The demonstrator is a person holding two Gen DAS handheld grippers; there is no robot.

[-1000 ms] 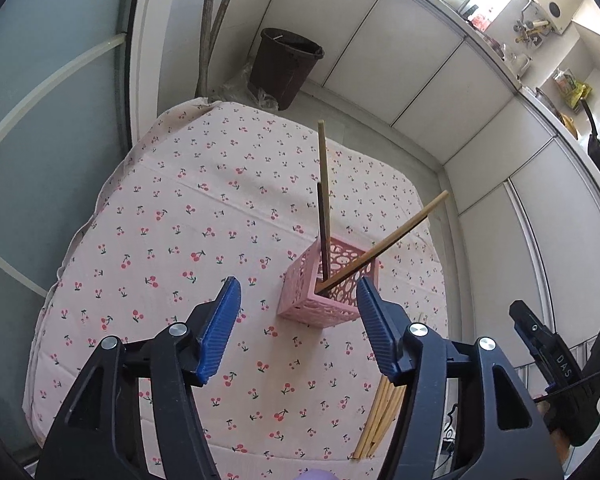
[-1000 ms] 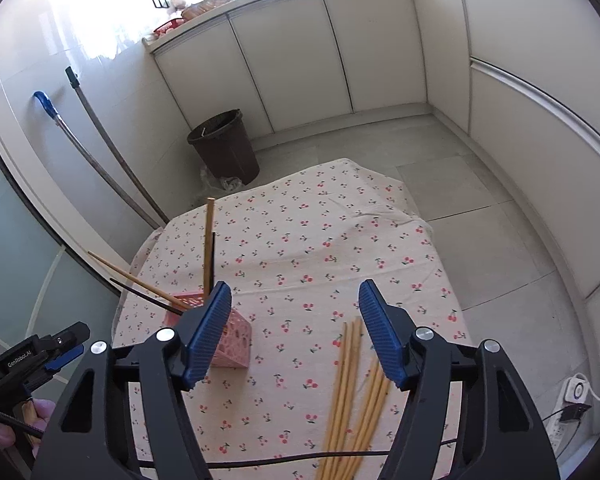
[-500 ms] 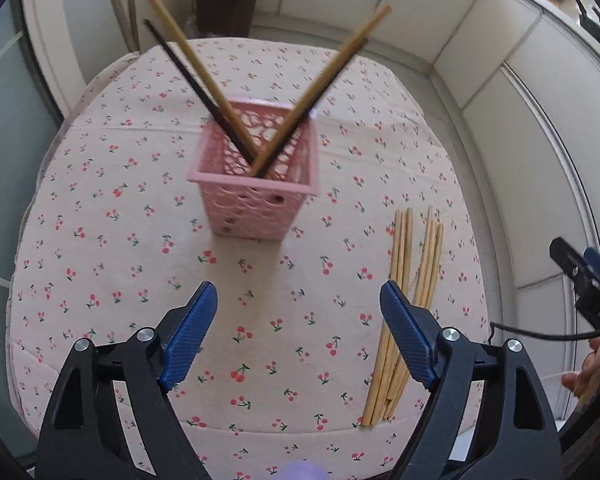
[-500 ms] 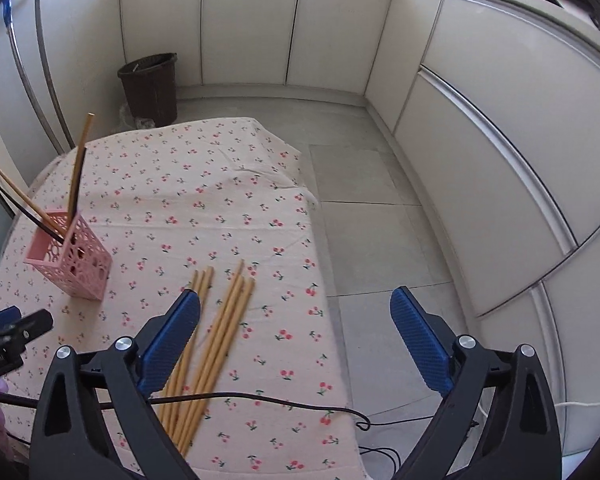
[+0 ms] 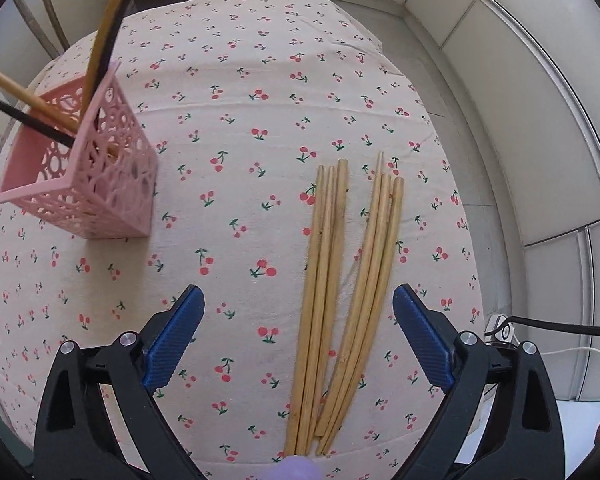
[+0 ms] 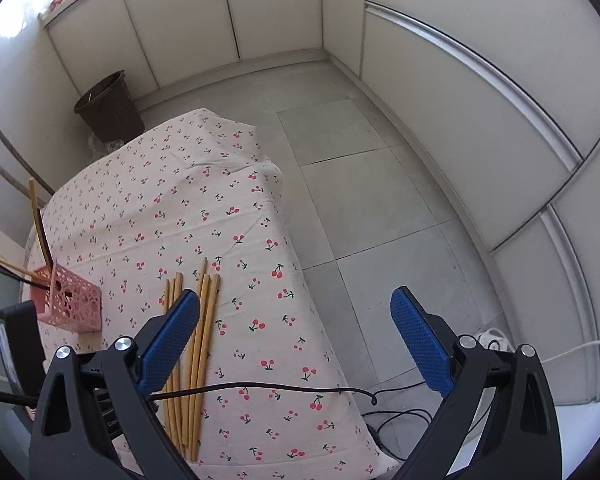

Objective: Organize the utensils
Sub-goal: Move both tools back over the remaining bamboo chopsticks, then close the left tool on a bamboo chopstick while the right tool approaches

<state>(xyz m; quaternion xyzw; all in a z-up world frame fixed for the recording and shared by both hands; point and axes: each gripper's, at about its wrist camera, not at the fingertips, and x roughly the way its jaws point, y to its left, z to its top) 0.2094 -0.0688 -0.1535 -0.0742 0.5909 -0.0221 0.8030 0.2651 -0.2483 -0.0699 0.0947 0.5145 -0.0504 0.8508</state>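
A: Chopsticks (image 5: 340,296), loose wooden bundle, are lying flat on the cherry-print cloth (image 5: 240,80), right of centre, near end fanning together at the near edge. A few more are leaning in the pink basket (image 5: 92,176) far left, incl. dark ones.

B: Grippers?

A: Left gripper (image 5: 296,336) is hanging over the bundle, jaws having just been opening, now wide, sticks showing between the blue pads but not touched. Right gripper (image 6: 296,340) is gaping too, nothing in it, its left pad over the bundle, the rest over the table's right edge and floor.

B: Room?

A: Grey floor tiles (image 6: 360,184), white cabinet fronts (image 6: 260,12) wrapping round, dark bin (image 6: 108,108) far left. Black cable (image 6: 260,388) is crossing the cloth's near part.

B: Anything unclear?

A: Stick tops in the basket are getting cut off by the frame edge; exact count in the bundle is hard to tell.
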